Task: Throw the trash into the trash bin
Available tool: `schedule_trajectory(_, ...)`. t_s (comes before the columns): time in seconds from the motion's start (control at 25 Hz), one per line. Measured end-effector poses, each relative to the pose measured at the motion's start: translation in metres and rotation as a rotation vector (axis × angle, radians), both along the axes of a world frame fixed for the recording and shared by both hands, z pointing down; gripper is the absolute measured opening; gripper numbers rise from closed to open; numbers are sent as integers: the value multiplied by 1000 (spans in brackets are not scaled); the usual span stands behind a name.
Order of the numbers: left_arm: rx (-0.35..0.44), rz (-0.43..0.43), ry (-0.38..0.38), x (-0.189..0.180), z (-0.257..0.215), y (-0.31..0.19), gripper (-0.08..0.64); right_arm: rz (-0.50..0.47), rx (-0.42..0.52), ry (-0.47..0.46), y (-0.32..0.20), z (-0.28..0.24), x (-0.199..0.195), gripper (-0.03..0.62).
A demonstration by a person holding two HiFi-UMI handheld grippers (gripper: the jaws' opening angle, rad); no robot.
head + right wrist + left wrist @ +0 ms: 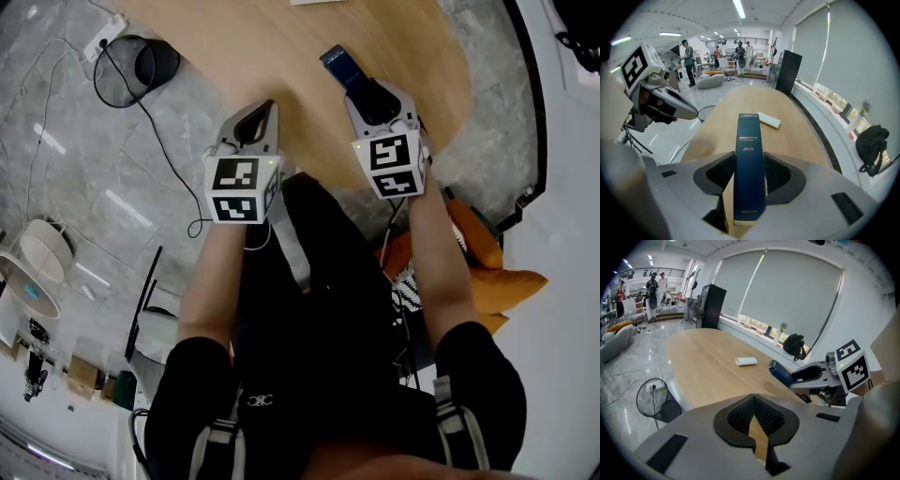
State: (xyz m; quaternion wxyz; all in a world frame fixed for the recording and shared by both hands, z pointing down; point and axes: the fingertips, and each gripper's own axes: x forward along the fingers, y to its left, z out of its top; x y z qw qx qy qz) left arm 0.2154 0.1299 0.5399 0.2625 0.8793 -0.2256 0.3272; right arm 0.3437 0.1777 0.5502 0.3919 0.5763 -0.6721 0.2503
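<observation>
Two grippers: both hang over the near, rounded end of the wooden table [281,56].
Left gripper [270,108]: jaws drawn together, with nothing between them.
Right gripper [370,94]: jaws clamped on a dark blue box [749,164], which points away over the tabletop.
Trash bin [141,66]: black wire, on the grey floor just beside the table's left edge, far left of the box and well apart from it.
Open floor: left of the table, crossed by a black cable [169,155].
White block [768,120]: lies farther along the tabletop.
Right edge: orange cushions [497,281] sit near it.
</observation>
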Motion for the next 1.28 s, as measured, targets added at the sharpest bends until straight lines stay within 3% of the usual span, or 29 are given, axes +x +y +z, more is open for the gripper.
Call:
schedule_trajectory(0.2,18,-59,20,-45,-18,-26,12,-12,49,-3,-34,-26,-42,193)
schedule_trajectory(0.44,19,-156,9,-130,-15,-65,12,-77,82,-10,-87,-39,-121,193)
schedule_trajectory(1.12,-34,-451,10,-369,12,-167,12,-370,57,-16,-241,-11,-369,195)
schedule_trajectory(1.28,-45,-509,-7,-416,29,-185,12,-507,77,52,-281,9,-423,195)
